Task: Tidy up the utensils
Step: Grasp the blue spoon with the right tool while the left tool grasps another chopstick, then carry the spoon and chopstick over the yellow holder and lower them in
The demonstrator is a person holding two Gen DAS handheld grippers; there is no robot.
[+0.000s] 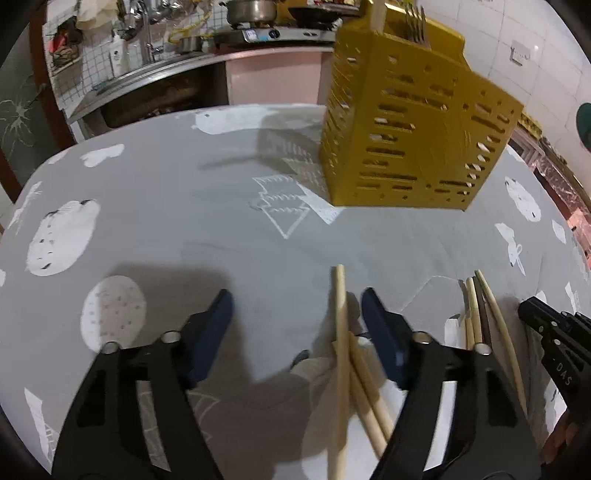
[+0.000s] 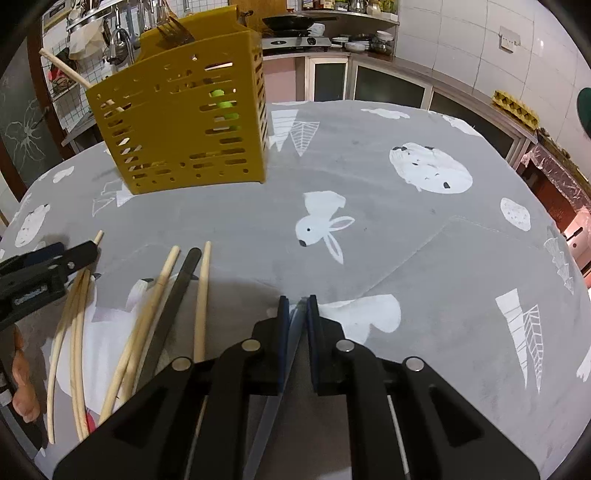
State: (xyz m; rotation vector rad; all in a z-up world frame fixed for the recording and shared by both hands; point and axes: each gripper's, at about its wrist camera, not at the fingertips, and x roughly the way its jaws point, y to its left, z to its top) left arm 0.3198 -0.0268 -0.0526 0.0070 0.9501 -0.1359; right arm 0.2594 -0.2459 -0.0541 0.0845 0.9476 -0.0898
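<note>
Left wrist view: your left gripper (image 1: 297, 308) jaws stand apart around pale chopsticks (image 1: 341, 343), pads not pressing; yellow utensil holder (image 1: 410, 136) upper right.
Right wrist view: your right gripper (image 2: 296, 314) clenches a thin grey utensil (image 2: 284, 365); loose chopsticks (image 2: 159, 295) lower left.

A grey printed cloth (image 2: 424, 258) is covering the table; behind it a counter (image 2: 369, 55) is carrying a stove (image 2: 295, 41) and pan (image 2: 295, 22). White tiled walls (image 2: 461, 33) are enclosing the kitchen; utensils are hanging above a sink tap (image 1: 142, 26).

Bare tablecloth (image 2: 424, 258) centre and right, yellow caddy (image 2: 181, 122) blocking upper left, loose chopsticks (image 2: 147, 325) crowding lower left.
</note>
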